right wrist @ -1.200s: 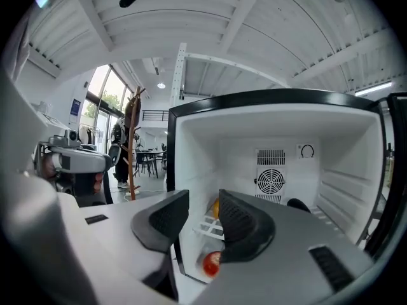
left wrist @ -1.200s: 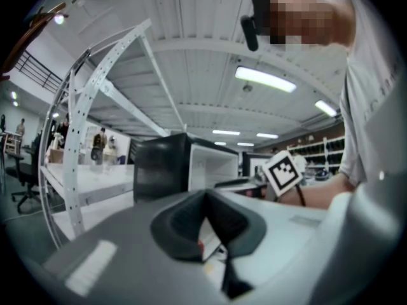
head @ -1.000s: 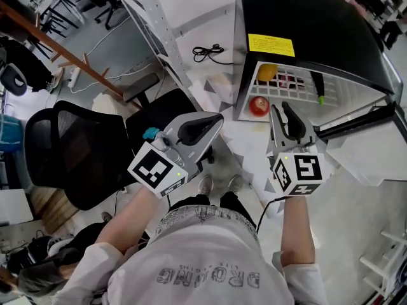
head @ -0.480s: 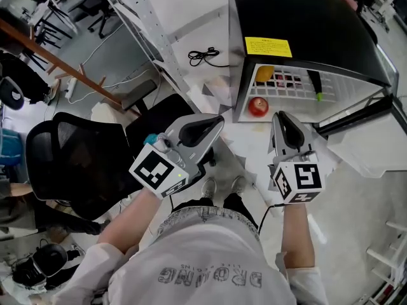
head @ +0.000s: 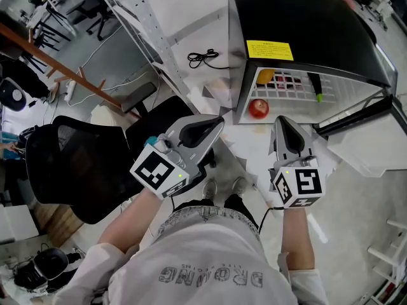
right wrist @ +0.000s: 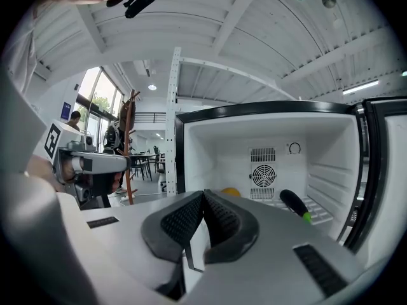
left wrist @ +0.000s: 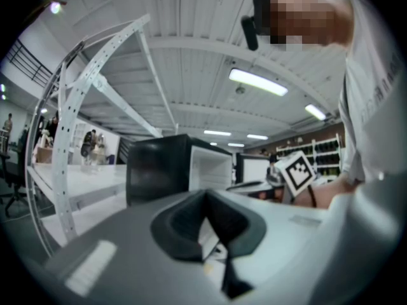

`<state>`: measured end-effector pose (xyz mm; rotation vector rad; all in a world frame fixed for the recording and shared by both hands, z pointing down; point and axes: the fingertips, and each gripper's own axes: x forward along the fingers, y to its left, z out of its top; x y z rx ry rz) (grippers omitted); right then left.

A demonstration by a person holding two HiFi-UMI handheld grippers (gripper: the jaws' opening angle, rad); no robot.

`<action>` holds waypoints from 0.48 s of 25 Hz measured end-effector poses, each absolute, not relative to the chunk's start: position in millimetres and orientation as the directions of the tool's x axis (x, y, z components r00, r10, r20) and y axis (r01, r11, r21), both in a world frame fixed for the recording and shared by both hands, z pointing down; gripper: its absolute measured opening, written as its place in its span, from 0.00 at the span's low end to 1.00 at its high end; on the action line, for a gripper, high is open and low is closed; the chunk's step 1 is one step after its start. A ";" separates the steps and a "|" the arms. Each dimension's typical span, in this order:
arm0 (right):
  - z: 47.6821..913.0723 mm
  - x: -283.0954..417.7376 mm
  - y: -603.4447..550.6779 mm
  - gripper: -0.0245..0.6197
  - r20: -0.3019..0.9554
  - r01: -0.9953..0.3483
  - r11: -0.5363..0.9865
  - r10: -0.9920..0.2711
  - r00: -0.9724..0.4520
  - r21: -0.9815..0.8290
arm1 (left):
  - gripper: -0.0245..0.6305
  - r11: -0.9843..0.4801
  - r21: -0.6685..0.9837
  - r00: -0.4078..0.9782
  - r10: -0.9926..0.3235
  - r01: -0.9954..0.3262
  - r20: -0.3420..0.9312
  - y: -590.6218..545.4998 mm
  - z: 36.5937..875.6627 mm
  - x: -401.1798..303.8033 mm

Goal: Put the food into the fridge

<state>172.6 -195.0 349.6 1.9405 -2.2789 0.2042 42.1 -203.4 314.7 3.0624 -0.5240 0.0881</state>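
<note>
The black fridge (head: 305,18) stands open in the head view. On its white wire shelf lie a red apple (head: 258,107), a yellow fruit (head: 266,75) and a dark vegetable with a green end (head: 317,86). My right gripper (head: 280,121) is just in front of the fridge, a little right of the apple; its jaws are closing, pads together, nothing between them. In the right gripper view the gripper (right wrist: 203,194) points into the fridge (right wrist: 210,138), at the yellow fruit (right wrist: 230,191) and the vegetable (right wrist: 294,204). My left gripper (head: 219,119) hangs left of the fridge, shut and empty.
The fridge door (head: 356,116) swings out at the right. A black office chair (head: 70,164) stands at the left. A white perforated rack (head: 146,37) runs behind it, with a black cable (head: 203,56) on the floor. The person's shoes (head: 222,186) are below the grippers.
The right gripper's jaws, open near the apple a second ago, have come together empty. The apple stays on the shelf. The left gripper has barely moved.
</note>
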 end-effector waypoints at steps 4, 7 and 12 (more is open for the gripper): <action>351.0 170.9 -194.4 0.04 0.200 -0.987 0.161 -0.967 -0.161 -0.013 | 0.05 -0.942 0.030 0.941 -0.332 -0.334 0.060 -205.3 316.7 42.1; 352.2 171.1 -194.4 0.04 0.201 -0.986 0.163 -0.966 -0.163 -0.014 | 0.05 -0.942 0.031 0.941 -0.333 -0.335 0.061 -206.1 317.3 42.8; 353.2 171.5 -195.0 0.04 0.205 -0.986 0.168 -0.965 -0.166 -0.008 | 0.05 -0.942 0.031 0.941 -0.333 -0.336 0.062 -206.4 317.5 44.7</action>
